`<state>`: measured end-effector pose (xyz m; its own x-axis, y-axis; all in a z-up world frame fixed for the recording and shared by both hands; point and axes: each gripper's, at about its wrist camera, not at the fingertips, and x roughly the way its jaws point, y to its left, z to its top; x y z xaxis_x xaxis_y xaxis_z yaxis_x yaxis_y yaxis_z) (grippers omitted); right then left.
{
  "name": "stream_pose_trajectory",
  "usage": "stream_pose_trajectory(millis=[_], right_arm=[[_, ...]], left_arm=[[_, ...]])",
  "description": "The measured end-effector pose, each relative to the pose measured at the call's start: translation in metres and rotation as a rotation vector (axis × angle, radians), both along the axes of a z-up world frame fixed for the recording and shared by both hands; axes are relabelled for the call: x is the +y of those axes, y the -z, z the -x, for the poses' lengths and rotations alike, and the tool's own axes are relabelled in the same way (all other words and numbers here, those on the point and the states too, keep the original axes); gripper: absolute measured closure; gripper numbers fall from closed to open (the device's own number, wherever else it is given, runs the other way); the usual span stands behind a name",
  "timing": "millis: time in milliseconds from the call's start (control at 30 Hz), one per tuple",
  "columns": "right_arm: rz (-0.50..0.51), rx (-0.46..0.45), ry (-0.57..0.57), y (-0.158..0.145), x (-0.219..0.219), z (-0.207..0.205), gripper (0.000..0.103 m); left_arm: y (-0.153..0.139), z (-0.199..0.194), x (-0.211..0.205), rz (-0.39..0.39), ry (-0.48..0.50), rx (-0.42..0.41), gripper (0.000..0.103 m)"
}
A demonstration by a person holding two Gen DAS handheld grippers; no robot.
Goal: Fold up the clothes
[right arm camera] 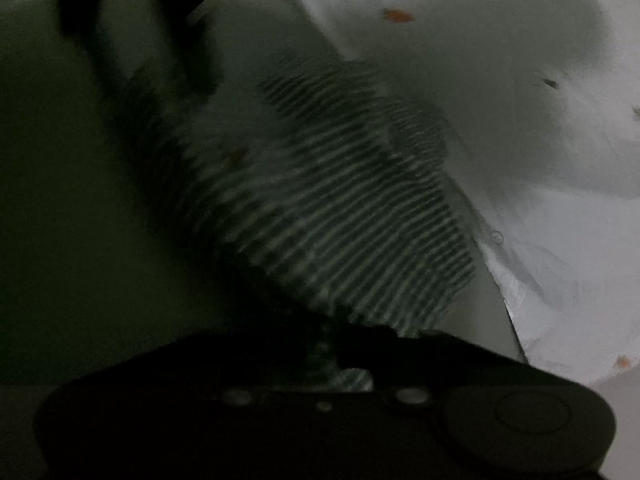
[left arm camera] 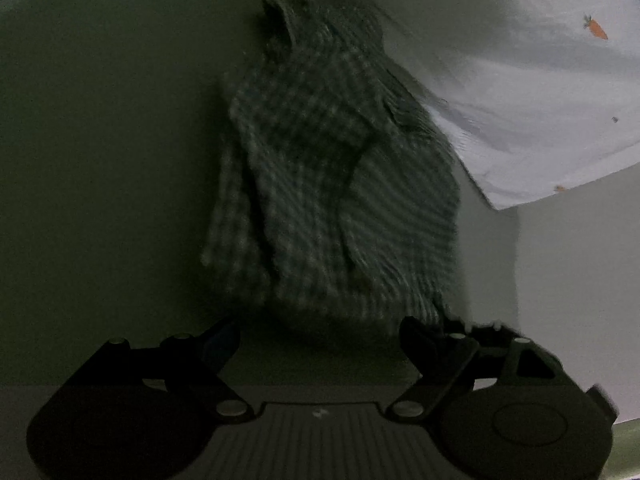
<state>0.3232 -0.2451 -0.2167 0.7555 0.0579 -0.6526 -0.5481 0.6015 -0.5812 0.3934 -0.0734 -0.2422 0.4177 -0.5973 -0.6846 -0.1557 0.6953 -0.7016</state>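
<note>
A dark checked garment point(left arm camera: 332, 184) lies crumpled on a dull greenish surface point(left arm camera: 100, 160), running away from my left gripper point(left arm camera: 320, 336). That gripper is open, its two black fingers wide apart at the garment's near hem with nothing between them. In the right wrist view the same garment point(right arm camera: 340, 208) looks striped and blurred. My right gripper point(right arm camera: 332, 344) is shut on the garment's near edge, and a bit of checked cloth shows pinched between its jaws.
A white cloth printed with small carrots point(left arm camera: 540, 100) lies along the garment's right side and fills the upper right of the right wrist view point(right arm camera: 520, 80). A dark blurred shape point(right arm camera: 132, 32) hangs at the top left there. The light is very dim.
</note>
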Motion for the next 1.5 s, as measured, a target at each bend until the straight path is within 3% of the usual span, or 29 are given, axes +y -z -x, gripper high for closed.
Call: stream_pose_trajectory(millis=[233, 533, 600, 700, 767, 833, 867, 900, 933, 967, 1033, 1133, 1167, 1267, 1333, 1400, 1433, 1467, 1500], right_arm=[[-0.196, 0.077, 0.070, -0.040, -0.012, -0.029, 0.097], [-0.197, 0.082, 0.054, -0.045, -0.021, -0.023, 0.097], [-0.211, 0.097, 0.054, -0.044, -0.023, -0.026, 0.097], [-0.225, 0.107, 0.050, -0.044, -0.025, -0.032, 0.097], [-0.225, 0.107, 0.043, -0.043, -0.026, -0.034, 0.097], [-0.220, 0.106, 0.036, -0.041, -0.026, -0.034, 0.097], [-0.217, 0.102, 0.033, -0.040, -0.027, -0.034, 0.097], [-0.212, 0.098, 0.031, -0.038, -0.028, -0.033, 0.097], [-0.205, 0.099, 0.030, -0.035, -0.028, -0.032, 0.097], [-0.197, 0.101, 0.031, -0.032, -0.030, -0.031, 0.095], [-0.192, 0.109, 0.028, -0.027, -0.032, -0.026, 0.088], [-0.186, 0.096, 0.003, -0.023, -0.031, -0.013, 0.057], [-0.186, 0.093, -0.026, -0.022, -0.030, -0.007, 0.051], [-0.131, 0.085, -0.091, -0.013, -0.021, 0.005, 0.046], [-0.029, 0.037, -0.109, 0.000, -0.013, 0.006, 0.046], [0.094, -0.018, -0.091, 0.017, -0.007, -0.004, 0.047], [0.136, -0.032, -0.072, 0.025, -0.006, -0.012, 0.056], [0.130, -0.006, -0.048, 0.027, -0.008, -0.023, 0.083], [0.075, 0.038, -0.024, 0.021, -0.013, -0.032, 0.095]], left_arm=[[0.027, -0.005, -0.017, 0.252, -0.090, 0.057, 0.007], [0.076, -0.024, -0.008, 0.579, -0.420, 0.200, 0.007], [0.083, -0.026, -0.006, 0.623, -0.479, 0.226, 0.007], [0.084, -0.028, -0.009, 0.623, -0.505, 0.235, 0.009], [0.080, -0.028, -0.013, 0.591, -0.517, 0.224, 0.021], [0.079, -0.027, -0.014, 0.562, -0.539, 0.237, 0.046], [0.079, -0.027, -0.014, 0.558, -0.553, 0.245, 0.051], [0.080, -0.026, -0.014, 0.574, -0.571, 0.247, 0.063], [0.079, -0.026, -0.014, 0.583, -0.584, 0.242, 0.081], [0.078, -0.026, -0.014, 0.592, -0.596, 0.237, 0.086], [0.073, -0.029, -0.016, 0.590, -0.604, 0.231, 0.086], [0.065, -0.035, -0.020, 0.609, -0.611, 0.213, 0.086], [0.062, -0.037, -0.022, 0.615, -0.613, 0.207, 0.086], [0.055, -0.043, -0.024, 0.619, -0.611, 0.191, 0.086], [0.053, -0.048, -0.028, 0.614, -0.600, 0.185, 0.086], [0.053, -0.052, -0.031, 0.597, -0.594, 0.188, 0.085], [0.053, -0.055, -0.032, 0.587, -0.590, 0.189, 0.084], [0.050, -0.056, -0.028, 0.565, -0.588, 0.194, 0.082], [0.044, -0.055, -0.019, 0.535, -0.585, 0.193, 0.082]])
